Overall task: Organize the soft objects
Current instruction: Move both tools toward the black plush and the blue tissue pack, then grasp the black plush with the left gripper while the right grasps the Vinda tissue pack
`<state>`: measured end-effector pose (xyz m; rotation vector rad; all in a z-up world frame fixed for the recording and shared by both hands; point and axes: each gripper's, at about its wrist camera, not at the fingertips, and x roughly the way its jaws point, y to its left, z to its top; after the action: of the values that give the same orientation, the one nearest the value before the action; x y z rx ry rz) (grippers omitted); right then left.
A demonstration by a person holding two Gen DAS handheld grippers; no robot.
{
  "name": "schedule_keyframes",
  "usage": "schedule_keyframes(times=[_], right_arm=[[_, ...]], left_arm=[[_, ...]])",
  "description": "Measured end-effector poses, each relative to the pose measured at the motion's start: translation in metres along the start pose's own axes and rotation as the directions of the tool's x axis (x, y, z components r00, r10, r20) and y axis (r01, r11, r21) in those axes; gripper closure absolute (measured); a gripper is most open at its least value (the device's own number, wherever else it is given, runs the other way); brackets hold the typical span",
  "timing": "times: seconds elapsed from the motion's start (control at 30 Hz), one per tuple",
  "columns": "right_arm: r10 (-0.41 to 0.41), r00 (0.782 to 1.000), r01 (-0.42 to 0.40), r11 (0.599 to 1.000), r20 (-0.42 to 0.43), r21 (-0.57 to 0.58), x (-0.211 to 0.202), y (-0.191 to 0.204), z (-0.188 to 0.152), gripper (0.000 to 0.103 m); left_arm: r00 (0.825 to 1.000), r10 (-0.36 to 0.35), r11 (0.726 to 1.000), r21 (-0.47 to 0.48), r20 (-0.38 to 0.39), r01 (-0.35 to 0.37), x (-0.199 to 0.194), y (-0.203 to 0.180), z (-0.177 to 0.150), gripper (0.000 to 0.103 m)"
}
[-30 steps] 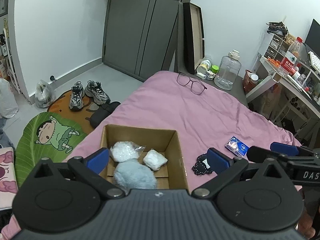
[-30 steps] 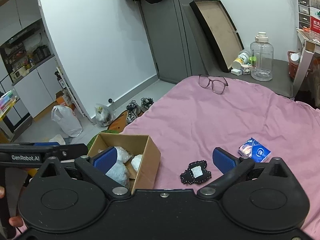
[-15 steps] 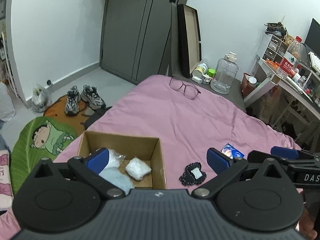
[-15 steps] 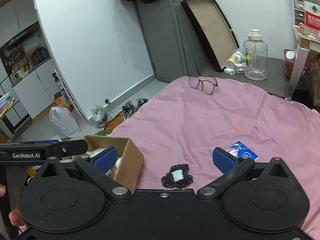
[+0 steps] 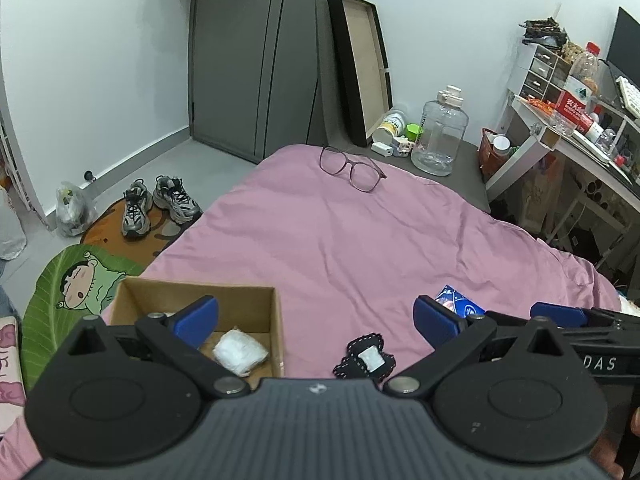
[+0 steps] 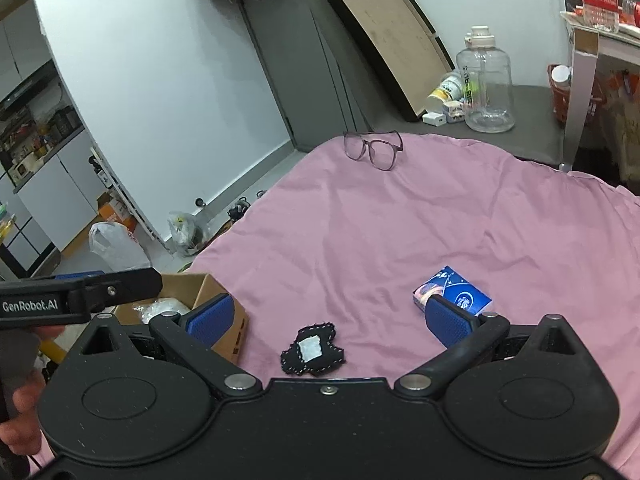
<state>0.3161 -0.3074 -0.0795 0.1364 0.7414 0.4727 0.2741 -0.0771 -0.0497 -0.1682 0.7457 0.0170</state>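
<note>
A smooth, faintly creased pink bedsheet [image 5: 340, 248] covers the bed. On it sits one open brown cardboard box [image 5: 256, 300] with matte walls; inside lies a crinkly white plastic-wrapped bundle [image 5: 239, 351], and the right wrist view shows a second white bundle [image 6: 166, 307] there. Just right of the box lies one flat black fabric patch with a jagged stitched edge and a white centre [image 6: 312, 350]. One glossy blue rectangular packet [image 6: 454, 294] lies near it; one pair of thin-framed glasses [image 5: 352, 168] rests well apart. The left gripper [image 5: 316, 320] and right gripper [image 6: 326, 318] both hold their blue-padded fingers wide apart, empty.
</note>
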Motion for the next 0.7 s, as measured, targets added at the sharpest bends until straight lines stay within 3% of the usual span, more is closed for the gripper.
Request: schedule_keyframes(times=[0.3,0.7], right_arm=[[-0.055,0.999,0.055,0.998,0.001,0.002,0.016,-0.036,0.013,0.0],[-0.076,0.995,0.079,0.996,-0.059,0.036,0.06,-0.08,-0.012,0.005]], left_arm=[[1.0,-0.02,1.0,0.02,0.008,0.02,0.023,-0.024,0.015,0.0],[0.997,-0.05,0.995,0.083,-0.058,0.055,0.073,-0.055,0.009,0.004]])
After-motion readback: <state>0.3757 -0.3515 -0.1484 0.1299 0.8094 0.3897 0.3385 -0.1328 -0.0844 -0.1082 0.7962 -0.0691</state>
